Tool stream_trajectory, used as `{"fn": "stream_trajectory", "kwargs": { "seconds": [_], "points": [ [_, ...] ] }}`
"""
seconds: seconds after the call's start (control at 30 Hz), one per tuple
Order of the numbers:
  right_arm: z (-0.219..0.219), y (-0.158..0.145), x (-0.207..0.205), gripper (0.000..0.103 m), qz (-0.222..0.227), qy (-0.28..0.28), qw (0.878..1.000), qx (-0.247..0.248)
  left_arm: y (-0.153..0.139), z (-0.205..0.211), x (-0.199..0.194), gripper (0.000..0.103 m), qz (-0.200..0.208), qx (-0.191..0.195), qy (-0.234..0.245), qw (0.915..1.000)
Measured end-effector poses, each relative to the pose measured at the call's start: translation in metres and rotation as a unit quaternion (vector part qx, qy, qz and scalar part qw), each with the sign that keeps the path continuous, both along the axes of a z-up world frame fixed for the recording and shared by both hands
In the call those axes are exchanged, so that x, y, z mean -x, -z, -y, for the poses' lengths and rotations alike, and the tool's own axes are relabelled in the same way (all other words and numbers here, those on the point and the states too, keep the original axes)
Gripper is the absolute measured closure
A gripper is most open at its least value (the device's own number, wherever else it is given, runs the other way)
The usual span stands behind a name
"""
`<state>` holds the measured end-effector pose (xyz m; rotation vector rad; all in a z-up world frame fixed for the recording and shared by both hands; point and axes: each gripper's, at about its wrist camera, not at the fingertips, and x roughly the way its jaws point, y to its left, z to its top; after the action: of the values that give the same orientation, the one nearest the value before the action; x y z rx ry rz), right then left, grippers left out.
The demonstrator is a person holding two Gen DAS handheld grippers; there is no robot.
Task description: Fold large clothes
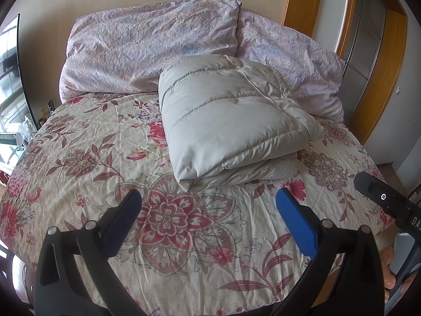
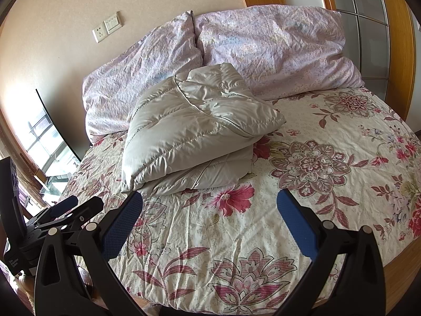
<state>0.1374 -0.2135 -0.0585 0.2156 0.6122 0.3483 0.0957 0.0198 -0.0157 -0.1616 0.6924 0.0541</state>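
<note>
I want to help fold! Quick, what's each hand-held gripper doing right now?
Left hand-held gripper: open, holding nothing, above the bedspread.
Right hand-held gripper: open, holding nothing, near the folded jacket.

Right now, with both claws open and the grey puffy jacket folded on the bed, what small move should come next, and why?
Probably none on the jacket: it lies in a compact folded bundle on the floral bedspread, and left claw and right claw hang open and empty. I would draw both back.
</note>
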Motion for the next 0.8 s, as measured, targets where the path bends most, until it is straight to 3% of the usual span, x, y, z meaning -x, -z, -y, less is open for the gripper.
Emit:
{"fn": "stream_trajectory", "kwargs": {
  "seconds": [0.8],
  "points": [
    [0.0002,0.0012,-0.0018,0.001,-0.001,-0.002,1.000,0.000,0.0004,-0.0010,0.0002,0.002,-0.001,0.007,0.010,0.9999]
  ]
}}
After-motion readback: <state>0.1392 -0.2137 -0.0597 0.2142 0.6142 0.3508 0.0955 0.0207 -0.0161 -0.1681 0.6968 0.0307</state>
